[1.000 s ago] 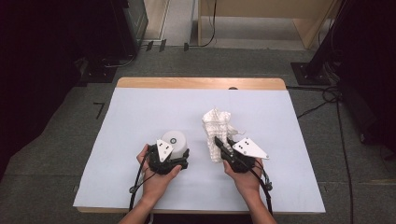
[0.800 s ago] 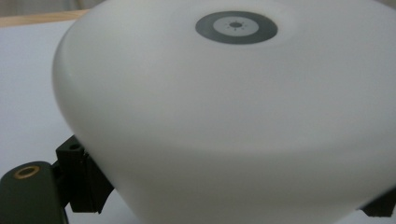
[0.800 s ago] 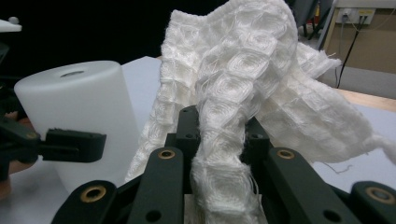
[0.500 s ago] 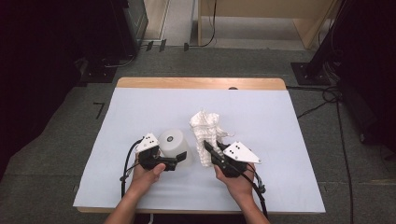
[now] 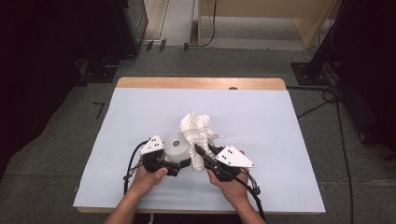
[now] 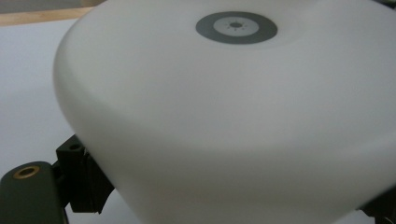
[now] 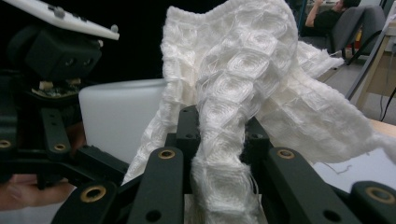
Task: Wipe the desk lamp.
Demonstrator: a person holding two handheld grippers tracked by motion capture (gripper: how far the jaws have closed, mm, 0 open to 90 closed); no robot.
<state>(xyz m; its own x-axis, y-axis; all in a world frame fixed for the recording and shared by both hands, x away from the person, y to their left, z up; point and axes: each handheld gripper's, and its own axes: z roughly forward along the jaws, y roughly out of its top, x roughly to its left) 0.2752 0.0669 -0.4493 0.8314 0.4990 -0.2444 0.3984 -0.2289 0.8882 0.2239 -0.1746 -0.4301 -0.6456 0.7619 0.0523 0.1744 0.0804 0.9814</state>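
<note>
Left tongs (image 5: 184,163): clamped on the dome (image 5: 178,144), a smooth, matte white rounded piece with a grey ring mark on top, held at the desk's (image 5: 280,121) near middle, seemingly steadied for wiping. Right tongs (image 5: 199,152): closed on the cloth (image 5: 196,130), a white waffle-weave rag, bunched and frayed, raised against the dome's right side, touching it.

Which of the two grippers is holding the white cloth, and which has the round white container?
The right gripper pinches the white cloth; the left gripper grips the round white container.
</note>
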